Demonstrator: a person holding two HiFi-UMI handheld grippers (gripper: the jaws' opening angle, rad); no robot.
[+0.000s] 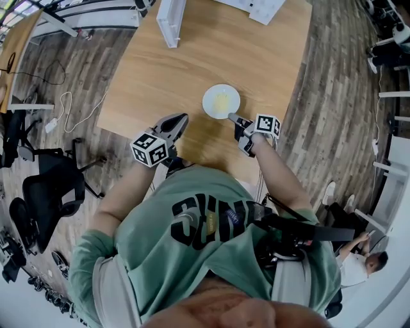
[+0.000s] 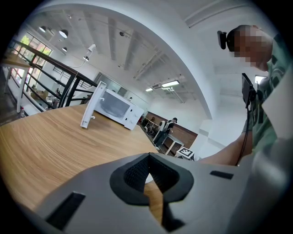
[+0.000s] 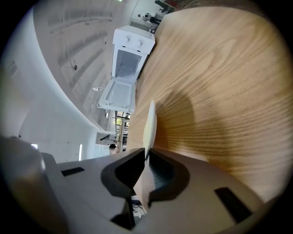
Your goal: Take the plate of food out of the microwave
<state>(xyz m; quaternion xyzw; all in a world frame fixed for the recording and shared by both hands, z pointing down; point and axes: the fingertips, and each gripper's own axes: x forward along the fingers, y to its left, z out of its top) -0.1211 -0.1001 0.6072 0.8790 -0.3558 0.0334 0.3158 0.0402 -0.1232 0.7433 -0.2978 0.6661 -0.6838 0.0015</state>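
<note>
A white plate with yellow food on it is over the middle of the wooden table; I cannot tell whether it rests on the wood or hangs just above it. My right gripper is shut on the plate's near rim. In the right gripper view the plate shows edge-on, pinched between the right gripper pads. The white microwave stands at the table's far edge with its door swung open. My left gripper hovers left of the plate, shut and empty, also in its own view.
Papers lie at the table's far right corner. Black office chairs and cables are on the floor to the left. A person sits low at the right, and another person stands far behind the microwave.
</note>
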